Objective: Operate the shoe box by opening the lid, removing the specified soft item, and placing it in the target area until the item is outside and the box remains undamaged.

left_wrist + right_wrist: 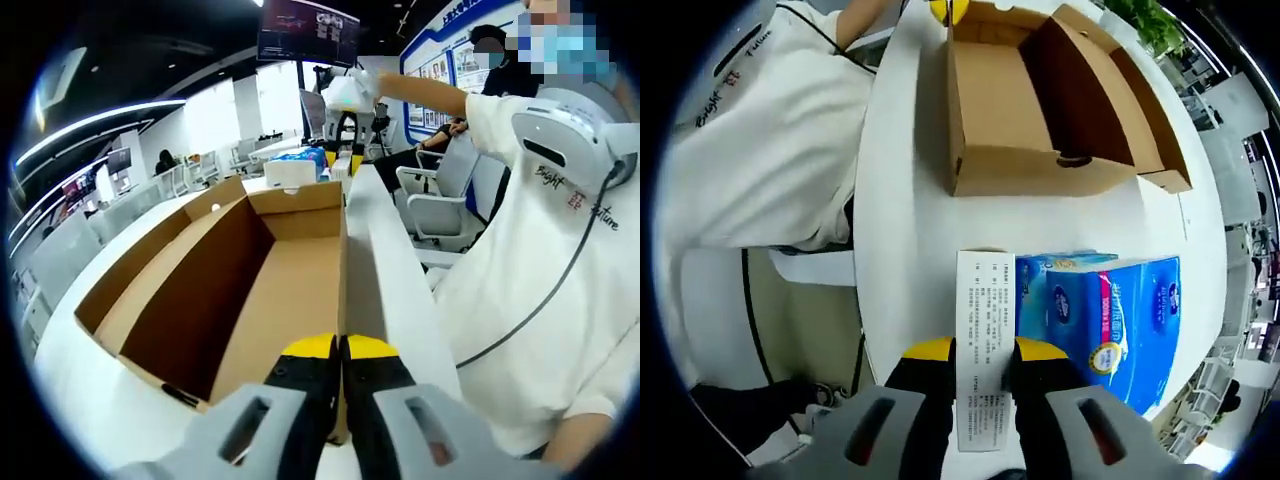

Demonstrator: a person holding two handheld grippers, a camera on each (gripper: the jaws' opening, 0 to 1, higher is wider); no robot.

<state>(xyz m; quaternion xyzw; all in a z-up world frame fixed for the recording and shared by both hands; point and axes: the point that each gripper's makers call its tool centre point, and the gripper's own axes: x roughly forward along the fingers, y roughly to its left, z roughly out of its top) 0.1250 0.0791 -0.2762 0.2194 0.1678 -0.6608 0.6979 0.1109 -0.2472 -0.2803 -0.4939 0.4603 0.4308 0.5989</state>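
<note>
The brown shoe box (270, 290) lies open on the white table, its inside bare and its lid folded out to the side. My left gripper (340, 347) is shut on the box's near side wall. Seen from above, the box (1000, 100) is at the top of the right gripper view. My right gripper (985, 352) hangs over the table beyond the box's end, shut on a white soft tissue pack (985, 300) with printed text. That right gripper (344, 158) also shows far off past the box, held up by the person's outstretched arm.
A blue pack of tissues (1110, 320) lies on the table (900, 230) right beside the white pack. The person in a white shirt (540, 280) stands close along the table's edge. Office chairs (440, 200) stand behind.
</note>
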